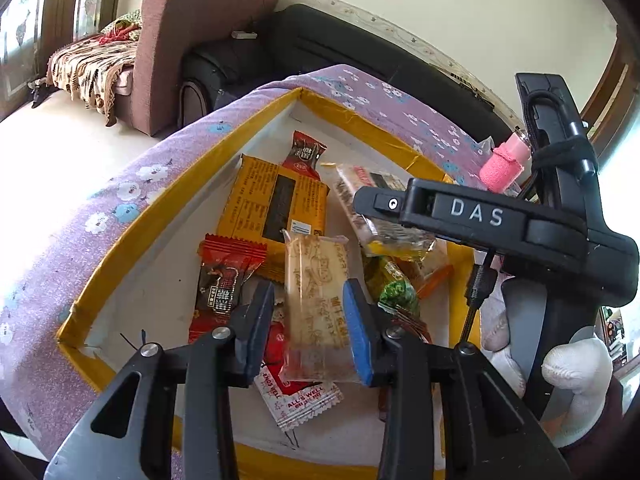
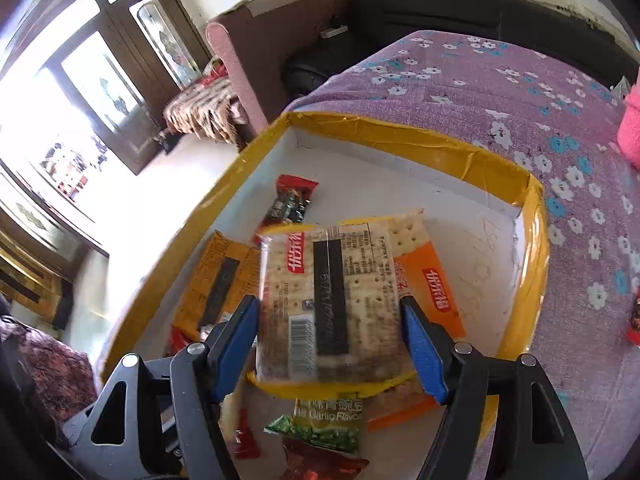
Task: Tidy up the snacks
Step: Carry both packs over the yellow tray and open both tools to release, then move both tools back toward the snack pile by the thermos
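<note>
Underneath, purple floral cloth (image 2: pixel 472 92); brown sofa (image 1: pixel 192 40) beyond.

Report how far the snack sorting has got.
Done: several packets already lie in the yellow-rimmed box. In hand: the left claw holds a clear wafer packet, the right claw a cracker pack, both over the box. Left: release both; a red wrapper remains on the purple cloth.

Both wrist cams look steeply down, close over the yellow-rimmed box (image 1: pixel 132 236) (image 2: pixel 480 160); left view also catches the right gripper (image 1: pixel 400 216).
</note>
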Motion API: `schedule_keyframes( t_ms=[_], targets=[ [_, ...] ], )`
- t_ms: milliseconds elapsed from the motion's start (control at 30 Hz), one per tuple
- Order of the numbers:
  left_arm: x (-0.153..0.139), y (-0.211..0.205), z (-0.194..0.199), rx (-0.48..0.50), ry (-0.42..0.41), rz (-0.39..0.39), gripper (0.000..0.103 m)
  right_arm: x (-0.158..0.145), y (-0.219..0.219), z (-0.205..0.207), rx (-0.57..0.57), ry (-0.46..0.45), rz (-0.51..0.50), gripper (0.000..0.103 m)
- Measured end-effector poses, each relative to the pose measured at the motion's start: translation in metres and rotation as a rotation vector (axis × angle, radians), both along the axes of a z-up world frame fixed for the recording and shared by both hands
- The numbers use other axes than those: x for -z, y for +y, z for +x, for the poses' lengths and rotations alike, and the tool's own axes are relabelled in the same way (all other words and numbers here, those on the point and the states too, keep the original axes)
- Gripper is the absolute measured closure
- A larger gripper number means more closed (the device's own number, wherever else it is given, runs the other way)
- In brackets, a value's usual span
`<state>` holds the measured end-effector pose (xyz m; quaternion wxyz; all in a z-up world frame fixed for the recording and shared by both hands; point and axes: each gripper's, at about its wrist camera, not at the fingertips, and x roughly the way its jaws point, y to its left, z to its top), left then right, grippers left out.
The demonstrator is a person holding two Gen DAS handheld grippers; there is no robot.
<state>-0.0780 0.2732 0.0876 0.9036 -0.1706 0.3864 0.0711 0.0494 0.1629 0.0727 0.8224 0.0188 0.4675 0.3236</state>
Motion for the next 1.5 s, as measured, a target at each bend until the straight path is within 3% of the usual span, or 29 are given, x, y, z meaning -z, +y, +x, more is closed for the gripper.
schedule_keyframes(
  t_ms=[100,267,433,1033,1233,1367,1500],
  targets=[
    [-0.005,-0.003,-0.004,-0.011,-0.006,0.028,0.069,-0.002,-0.004,0.001,0.004,0.016,0.039,0.032],
    [-0.021,-0.014,-0.016,-0.081,-0.029,0.157,0.046,-0.015,-0.023,-0.011,0.018,-0.001,0.094,0.032],
    [-0.033,-0.029,-0.028,-0.116,-0.046,0.265,0.032,-0.026,-0.044,-0.03,0.025,-0.042,0.121,0.031],
    [-0.051,-0.088,-0.051,-0.026,-0.071,0.34,0.031,-0.018,-0.125,-0.074,0.074,-0.077,0.144,0.031],
    [-0.058,-0.119,-0.056,0.088,-0.104,0.3,0.03,-0.002,-0.196,-0.074,0.171,-0.068,0.109,0.031],
    [-0.056,-0.145,-0.052,0.182,-0.11,0.266,0.029,0.01,-0.273,-0.059,0.332,-0.045,0.083,0.031],
    [-0.05,-0.159,-0.047,0.221,-0.101,0.266,0.029,0.021,-0.352,-0.038,0.526,0.009,0.137,0.029]
  ],
)
